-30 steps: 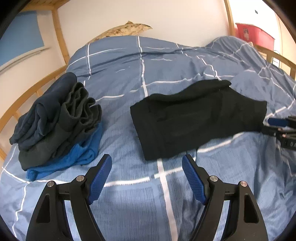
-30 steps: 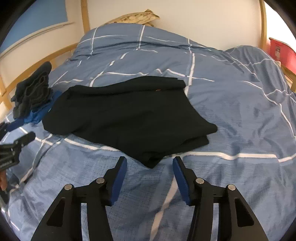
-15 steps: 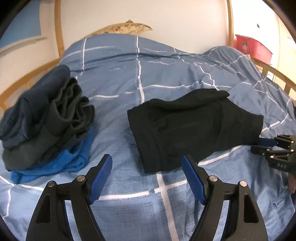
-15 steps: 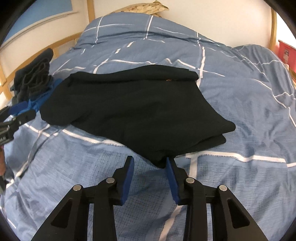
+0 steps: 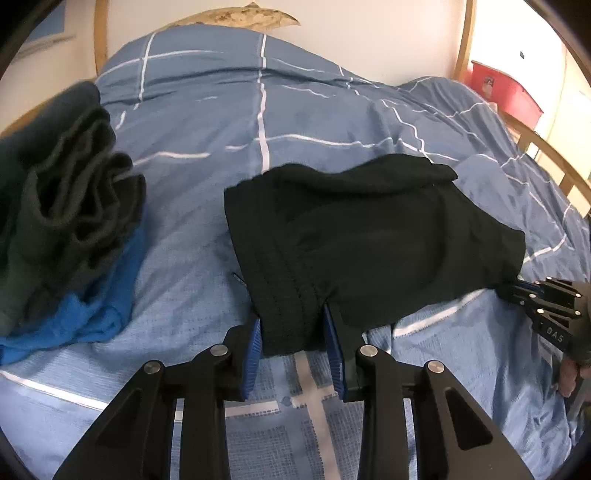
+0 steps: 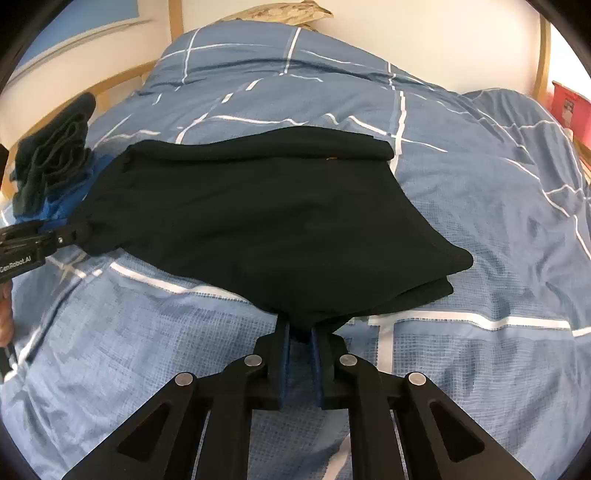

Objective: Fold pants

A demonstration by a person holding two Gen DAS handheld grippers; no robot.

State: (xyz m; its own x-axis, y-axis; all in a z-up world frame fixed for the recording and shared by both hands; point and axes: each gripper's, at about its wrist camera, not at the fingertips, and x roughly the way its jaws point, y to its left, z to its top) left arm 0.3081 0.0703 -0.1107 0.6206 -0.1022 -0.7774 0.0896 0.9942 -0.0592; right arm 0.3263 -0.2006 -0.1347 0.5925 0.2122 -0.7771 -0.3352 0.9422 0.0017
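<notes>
Your left gripper (image 5: 293, 334) is closing on the pants (image 5: 369, 240) waistband corner; your right gripper (image 6: 300, 338) clamps the hem corner; the pants stretch toward 12 o'clock from both.

Pants (image 5: 369, 236) lie folded on the bed (image 5: 295, 110), approx. mid-bed. Pile of clothes (image 5: 66, 221) sits on the bed left of the pants, apart from them. Left hand-held gripper (image 5: 293, 332) at the pants' near left corner, waistband end between its pads, jaws closing. Right hand-held gripper (image 6: 298, 341) at the pants' near right corner, fabric pinched between its pads. Pillow (image 5: 240, 16) behind the bed's far end, by the wall. Box (image 5: 506, 88) beyond the bed's right rail.
</notes>
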